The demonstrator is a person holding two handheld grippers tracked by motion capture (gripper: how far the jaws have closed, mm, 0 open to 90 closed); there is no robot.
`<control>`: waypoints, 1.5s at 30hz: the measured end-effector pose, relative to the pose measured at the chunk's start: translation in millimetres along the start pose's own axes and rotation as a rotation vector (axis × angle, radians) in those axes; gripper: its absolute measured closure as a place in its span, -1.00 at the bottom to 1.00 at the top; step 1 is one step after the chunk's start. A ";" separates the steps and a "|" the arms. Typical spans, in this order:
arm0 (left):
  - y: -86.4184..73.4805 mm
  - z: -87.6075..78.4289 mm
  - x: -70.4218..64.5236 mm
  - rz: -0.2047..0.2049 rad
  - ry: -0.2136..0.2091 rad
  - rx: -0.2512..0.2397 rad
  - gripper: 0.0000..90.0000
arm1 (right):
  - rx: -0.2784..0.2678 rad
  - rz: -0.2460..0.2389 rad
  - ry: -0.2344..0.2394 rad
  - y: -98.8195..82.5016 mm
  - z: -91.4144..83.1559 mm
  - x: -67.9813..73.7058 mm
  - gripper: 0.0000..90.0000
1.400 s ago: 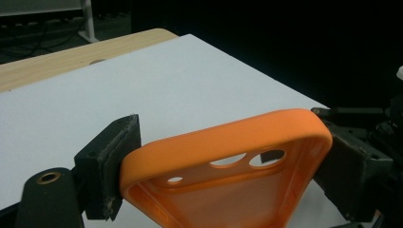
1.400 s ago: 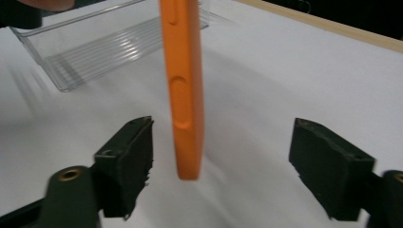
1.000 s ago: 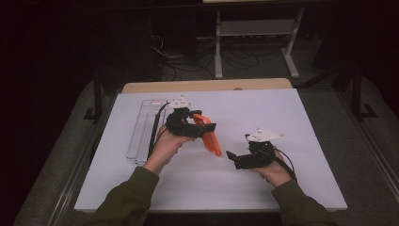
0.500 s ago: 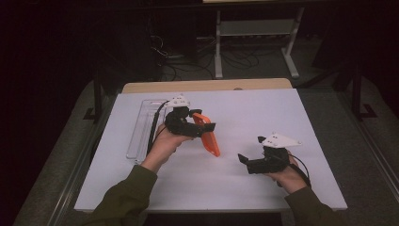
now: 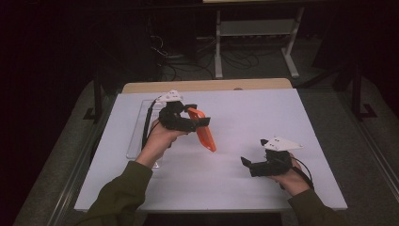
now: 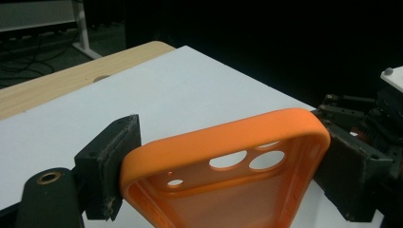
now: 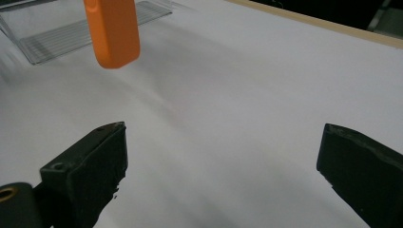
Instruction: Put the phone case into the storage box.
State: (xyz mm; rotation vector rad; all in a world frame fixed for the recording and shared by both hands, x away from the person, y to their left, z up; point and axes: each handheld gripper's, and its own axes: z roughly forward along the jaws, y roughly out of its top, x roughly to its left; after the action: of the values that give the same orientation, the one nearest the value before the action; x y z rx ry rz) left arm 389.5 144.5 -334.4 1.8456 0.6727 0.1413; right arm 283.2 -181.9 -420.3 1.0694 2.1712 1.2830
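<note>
So there's a clear plastic tray (image 5: 137, 136) lying flat on the white table (image 5: 244, 113), left of centre in the high view, partly behind the left hand. I can't tell if anything is in it, it looks see-through and ribbed; the right gripper view shows a corner of it in the upper left (image 7: 62, 35).

The left gripper (image 5: 181, 120) sits just left of centre in the high view, held up off the table with the forearm coming in from the bottom left. Its jaws are clamped on the two long sides of an orange phone case (image 5: 203, 133), which hangs down and to the right from the grip. In the left gripper view the case (image 6: 228, 166) is right up front, open side facing the camera, camera cutouts visible, wedged between both black pads.

The right gripper (image 5: 251, 165) is lower right of centre, low over the table and pointing left, well apart from the case. In its own view the jaws stand wide apart with bare white table between them.

Compared to a second ago: the right hand has slid off to the lower right, away from the case. Left hand has basically stayed put, still gripping it.
</note>
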 end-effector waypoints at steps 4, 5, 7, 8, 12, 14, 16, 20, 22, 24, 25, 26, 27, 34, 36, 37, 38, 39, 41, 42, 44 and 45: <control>4.2 -2.7 2.9 0.001 0.003 -0.001 -0.66 | -0.009 -0.003 -0.008 -0.1 -0.3 -2.1 -0.95; 5.5 -3.3 3.2 0.002 0.005 0.000 -0.66 | -0.011 -0.009 -0.010 -0.4 -0.1 -2.8 -0.95; 7.9 -4.7 4.9 0.009 0.010 0.006 -0.66 | -0.010 -0.004 -0.012 -0.4 -0.3 -2.7 -0.95; 9.1 -5.3 5.6 0.004 0.011 0.003 -0.66 | -0.010 -0.005 -0.012 -0.4 -0.4 -2.9 -0.95; 14.1 -8.6 10.6 0.008 0.021 -0.004 -0.66 | -0.008 -0.001 -0.006 -0.4 -0.1 -2.7 -0.95; 17.0 -10.6 13.5 0.012 0.029 -0.006 -0.66 | -0.004 0.002 -0.003 -0.6 0.1 -2.4 -0.95; 19.4 -13.0 17.3 0.018 0.037 -0.005 -0.66 | -0.010 -0.003 -0.002 -0.6 0.5 -2.7 -0.95; 23.8 -17.7 23.4 0.010 0.048 -0.022 -0.66 | -0.011 -0.002 -0.005 -0.6 0.5 -3.0 -0.95; 25.8 -19.5 25.9 0.007 0.048 -0.032 -0.66 | 0.001 0.006 -0.008 -0.9 0.2 -3.0 -0.95; 28.3 -21.2 27.8 0.008 0.054 -0.033 -0.66 | -0.005 0.002 -0.010 -0.9 0.4 -3.6 -0.95; 29.5 -22.1 28.9 0.009 0.058 -0.037 -0.66 | -0.006 0.000 -0.011 -0.9 0.4 -4.0 -0.95; 30.9 -22.9 29.9 0.009 0.060 -0.039 -0.66 | -0.006 0.001 -0.012 -0.8 0.4 -4.0 -0.95; 32.3 -23.9 30.8 0.010 0.066 -0.042 -0.66 | -0.005 0.001 -0.012 -0.9 0.4 -3.9 -0.95; 41.6 -32.1 41.1 0.017 0.106 -0.051 -0.66 | -0.005 -0.003 -0.011 -1.0 0.7 -4.0 -0.94; 44.9 -35.7 44.8 0.013 0.121 -0.058 -0.66 | -0.007 -0.007 -0.012 -1.1 0.7 -4.4 -0.94; 46.7 -37.4 46.9 0.015 0.125 -0.065 -0.66 | -0.007 -0.007 -0.013 -1.1 0.7 -4.4 -0.94; 48.6 -39.6 48.5 0.013 0.133 -0.067 -0.66 | -0.006 -0.005 -0.012 -1.1 0.6 -4.4 -0.94; 50.4 -41.3 50.3 0.015 0.143 -0.074 -0.66 | -0.007 -0.003 -0.012 -1.1 0.7 -4.4 -0.94; 54.2 -45.6 53.9 0.019 0.160 -0.078 -0.66 | -0.006 -0.004 -0.012 -1.2 0.8 -4.5 -0.94; 55.9 -47.4 55.8 0.020 0.169 -0.081 -0.66 | -0.006 -0.004 -0.012 -1.1 0.8 -4.4 -0.94; 58.7 -51.6 60.2 0.019 0.187 -0.080 -0.66 | -0.006 -0.006 -0.012 -1.2 1.1 -4.5 -0.94; 59.8 -53.3 62.4 0.017 0.194 -0.083 -0.66 | -0.006 -0.007 -0.013 -1.3 1.1 -4.4 -0.94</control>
State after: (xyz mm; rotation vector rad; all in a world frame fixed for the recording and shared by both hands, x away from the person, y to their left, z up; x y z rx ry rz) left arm 442.2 207.1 -274.2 1.7724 0.7738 0.3574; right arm 286.2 -185.1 -422.1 1.0639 2.1580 1.2756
